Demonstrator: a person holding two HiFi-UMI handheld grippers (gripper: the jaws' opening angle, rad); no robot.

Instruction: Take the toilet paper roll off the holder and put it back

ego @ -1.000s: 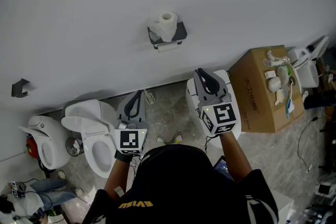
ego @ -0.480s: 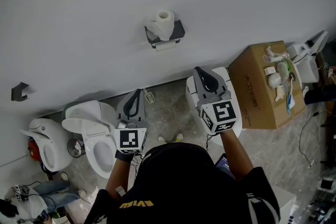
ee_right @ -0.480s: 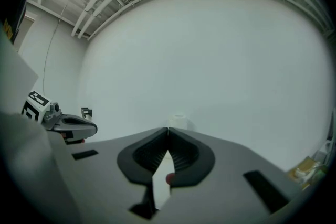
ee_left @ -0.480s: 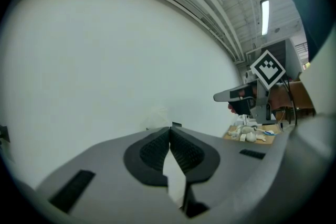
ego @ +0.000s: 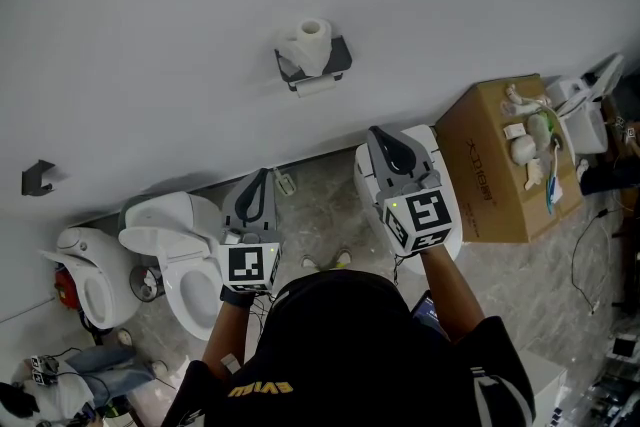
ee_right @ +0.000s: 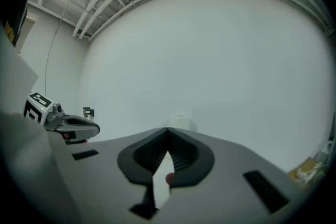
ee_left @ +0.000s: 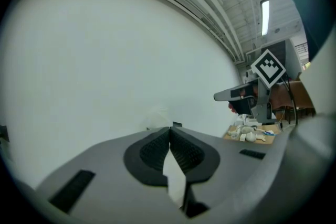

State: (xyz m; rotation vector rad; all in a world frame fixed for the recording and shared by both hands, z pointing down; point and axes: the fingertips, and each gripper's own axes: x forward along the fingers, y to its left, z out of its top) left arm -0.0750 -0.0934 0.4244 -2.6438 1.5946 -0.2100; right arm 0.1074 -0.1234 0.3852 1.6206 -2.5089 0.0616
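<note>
Our left tool (ego: 264, 177) and right tool (ego: 380, 135) are pinched together, empty; we should spread one wide before nearing the roll (ego: 312, 43).

A white toilet paper roll (ego: 313, 44) is sitting on end, its hollow core showing, on a dark grey holder (ego: 337, 66) that is projecting from the white wall (ego: 150, 35), with a loose sheet drooping.
</note>
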